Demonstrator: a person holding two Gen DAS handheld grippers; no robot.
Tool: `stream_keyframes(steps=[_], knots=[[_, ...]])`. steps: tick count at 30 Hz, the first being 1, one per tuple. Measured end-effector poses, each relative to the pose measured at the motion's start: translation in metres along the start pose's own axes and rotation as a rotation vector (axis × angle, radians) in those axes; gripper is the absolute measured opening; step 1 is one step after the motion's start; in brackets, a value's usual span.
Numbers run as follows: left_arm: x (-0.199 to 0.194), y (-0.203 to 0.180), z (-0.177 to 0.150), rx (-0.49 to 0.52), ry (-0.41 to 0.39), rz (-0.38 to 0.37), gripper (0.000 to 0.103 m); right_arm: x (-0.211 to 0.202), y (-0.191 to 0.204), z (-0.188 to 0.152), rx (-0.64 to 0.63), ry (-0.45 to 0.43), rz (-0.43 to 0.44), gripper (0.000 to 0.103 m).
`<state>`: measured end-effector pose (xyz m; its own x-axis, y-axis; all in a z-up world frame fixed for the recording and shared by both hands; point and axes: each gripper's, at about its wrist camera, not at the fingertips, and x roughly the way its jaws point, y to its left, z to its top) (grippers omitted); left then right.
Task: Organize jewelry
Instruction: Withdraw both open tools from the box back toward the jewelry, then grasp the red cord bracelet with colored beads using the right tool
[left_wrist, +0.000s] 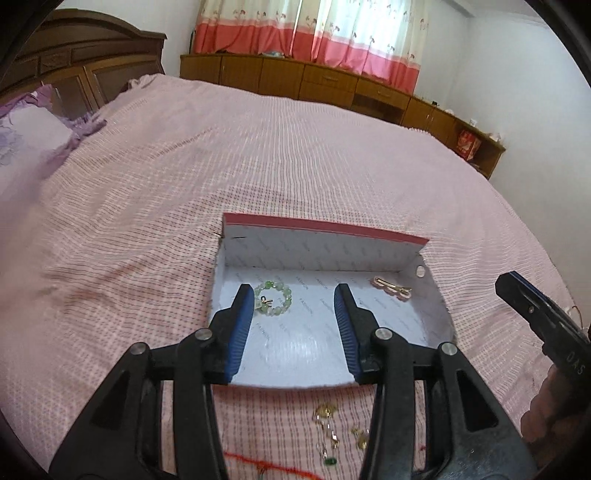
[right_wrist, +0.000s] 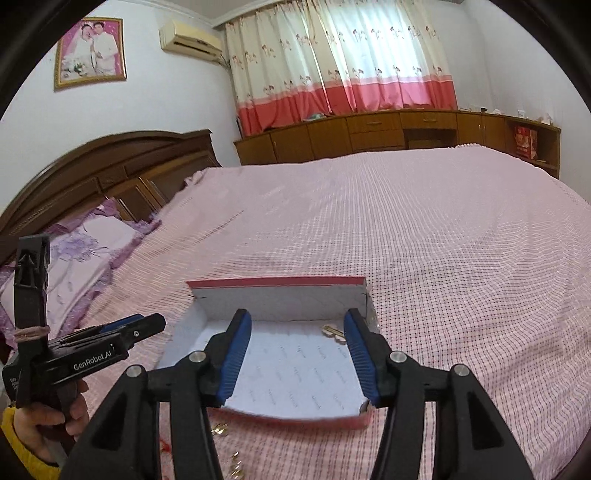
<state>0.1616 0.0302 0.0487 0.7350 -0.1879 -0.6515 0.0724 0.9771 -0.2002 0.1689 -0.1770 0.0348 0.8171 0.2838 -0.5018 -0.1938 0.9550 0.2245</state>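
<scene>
Left gripper (left_wrist: 295, 325): jaws apart, empty
Right gripper (right_wrist: 297, 354): jaws apart, empty
Loose jewelry (left_wrist: 332, 428): on bed, near side of box (left_wrist: 325, 240), under left gripper; left nearer

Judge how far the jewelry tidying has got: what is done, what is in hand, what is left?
Done: a green bead bracelet and a pink hair clip already lie inside the open box. In hand: nothing; the left gripper and right gripper are both open and empty above the box. Left: small gold pieces and a red cord lie on the bedspread in front of the box.
</scene>
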Motion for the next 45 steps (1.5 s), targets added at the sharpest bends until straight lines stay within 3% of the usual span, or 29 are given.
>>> stream_keyframes(steps=[5,11,18,30,45], knots=[[-0.026,0.007,-0.007,0.003,-0.021,-0.005,0.037,-0.029,0.004,-0.006,0.008,-0.027,0.011,0.056],[-0.051,0.007,-0.023,0.027,-0.037,0.043,0.038,-0.057,0.004,-0.020,0.018,-0.039,0.008,0.057],[-0.066,0.008,-0.049,0.033,-0.006,0.026,0.039,-0.077,0.000,-0.040,0.043,-0.030,0.007,0.057],[-0.069,0.013,-0.083,0.015,0.052,-0.008,0.040,-0.092,-0.018,-0.086,0.075,0.026,-0.044,0.058],[-0.030,0.021,-0.129,-0.026,0.155,-0.017,0.039,-0.070,-0.036,-0.136,0.074,0.134,-0.141,0.058]])
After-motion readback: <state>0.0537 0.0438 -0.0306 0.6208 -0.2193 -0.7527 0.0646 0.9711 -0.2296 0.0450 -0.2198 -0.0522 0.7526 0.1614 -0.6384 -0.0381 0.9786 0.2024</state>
